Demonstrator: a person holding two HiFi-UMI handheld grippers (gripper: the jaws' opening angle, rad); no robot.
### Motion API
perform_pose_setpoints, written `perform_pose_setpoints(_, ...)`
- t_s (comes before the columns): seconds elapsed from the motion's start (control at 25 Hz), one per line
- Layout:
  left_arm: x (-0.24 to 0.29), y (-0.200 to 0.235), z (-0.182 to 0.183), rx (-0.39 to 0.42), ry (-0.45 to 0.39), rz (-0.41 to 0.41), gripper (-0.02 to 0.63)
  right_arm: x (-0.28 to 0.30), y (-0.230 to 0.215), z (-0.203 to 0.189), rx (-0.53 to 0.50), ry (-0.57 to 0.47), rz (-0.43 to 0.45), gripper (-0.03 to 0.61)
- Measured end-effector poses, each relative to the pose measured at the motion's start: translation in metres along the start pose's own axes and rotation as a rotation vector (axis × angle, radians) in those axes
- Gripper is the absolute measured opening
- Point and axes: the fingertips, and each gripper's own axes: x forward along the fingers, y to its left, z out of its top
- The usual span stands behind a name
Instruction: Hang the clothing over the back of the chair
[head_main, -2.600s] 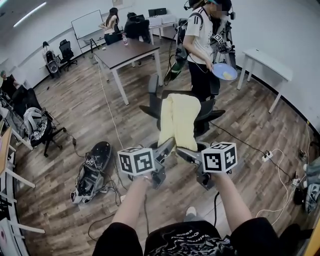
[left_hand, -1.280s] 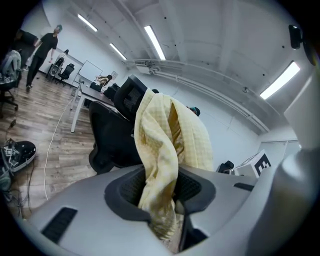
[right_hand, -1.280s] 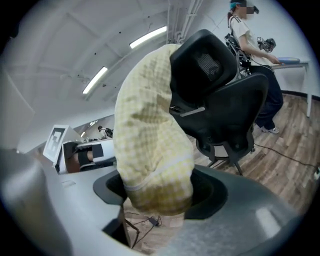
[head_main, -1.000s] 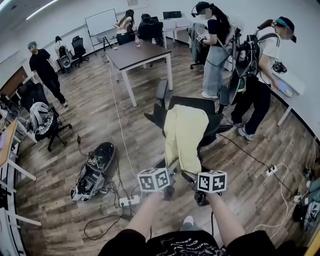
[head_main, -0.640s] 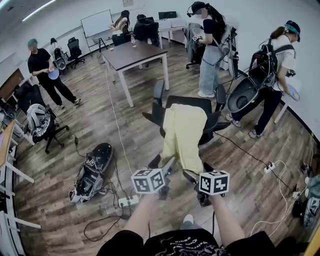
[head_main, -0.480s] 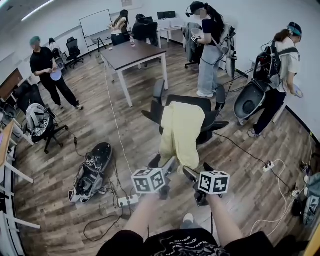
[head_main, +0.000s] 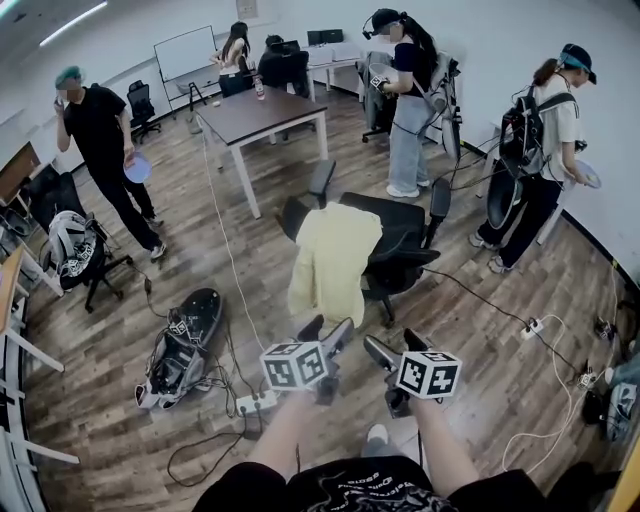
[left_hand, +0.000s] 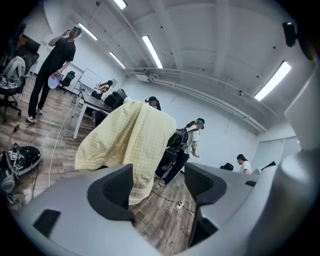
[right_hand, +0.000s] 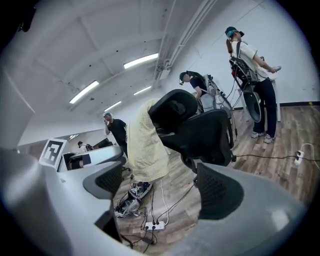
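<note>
Two tools, the left gripper (head_main: 326, 332) and the right gripper (head_main: 397, 345), stand with jaws spread wide and nothing in them, near but clear of the yellow garment (head_main: 330, 260), which in the head view we see draped over the back of the black office chair (head_main: 400, 250). The left gripper view gives us mostly cloth, while the right gripper view shows the chair's headrest (right_hand: 172, 109) from the side. A black bag (head_main: 185, 340) lies open on the floor, and we cannot make out its contents.

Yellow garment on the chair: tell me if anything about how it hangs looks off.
The yellow garment hangs off-centre over the chair back, toward one side, leaving the headrest bare; it looks lopsided.
</note>
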Motion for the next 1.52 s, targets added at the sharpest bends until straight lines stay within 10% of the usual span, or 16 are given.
perform_pose_setpoints(0.4,-0.027,-0.016,-0.01,0.076,0.012,-0.031,0.305,-0.016,0.032,-0.014,-0.069,0.015,0.054,0.449)
perform_pose_setpoints(0.64,-0.042,-0.03,-0.012,0.134,-0.004,-0.039,0.293,-0.032,0.032,-0.008,-0.132,-0.036,-0.004,0.297)
perform_pose_setpoints(1.0,-0.067,-0.039,-0.009,0.143,-0.077,-0.025,0.078,-0.05,0.035,-0.006,-0.184,-0.086,-0.064,0.107)
perform_pose_setpoints(1.52,-0.09,-0.051,-0.055,0.157,-0.019,0.014,0.014,-0.067,0.063,-0.031,-0.291,-0.068,-0.041,0.006)
